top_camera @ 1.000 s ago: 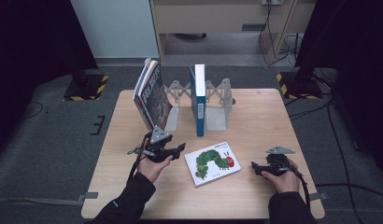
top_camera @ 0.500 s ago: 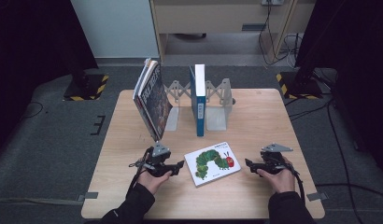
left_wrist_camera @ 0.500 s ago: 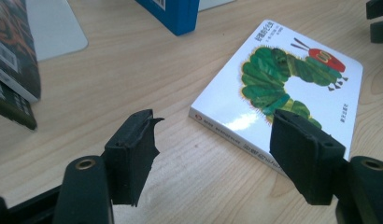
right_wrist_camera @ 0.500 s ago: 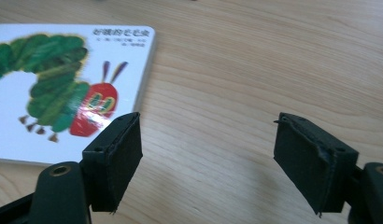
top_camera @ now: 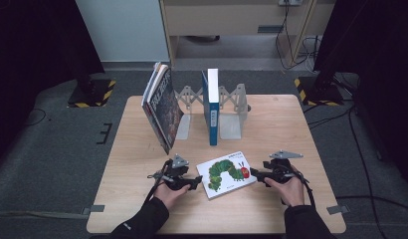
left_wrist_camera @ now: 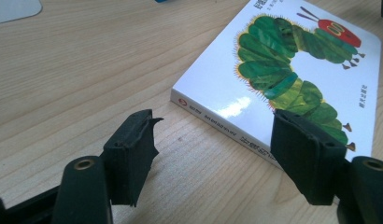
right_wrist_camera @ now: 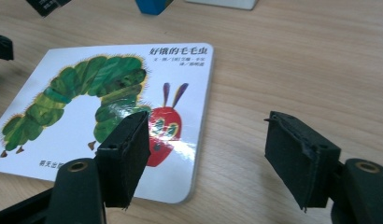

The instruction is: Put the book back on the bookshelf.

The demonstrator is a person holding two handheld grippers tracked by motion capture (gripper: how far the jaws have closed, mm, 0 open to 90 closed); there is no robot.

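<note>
While both claws gape, the blue book (top_camera: 212,107) stands in the rack (top_camera: 231,115) — upright.

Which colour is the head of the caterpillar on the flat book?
Red, on the caterpillar book; the right gripper view shows it best.

Both forearms reach in from the near edge, low over the table. The left gripper (top_camera: 196,180) points right with jaws spread wide; the right gripper (top_camera: 254,175) points left, jaws likewise apart.
</note>
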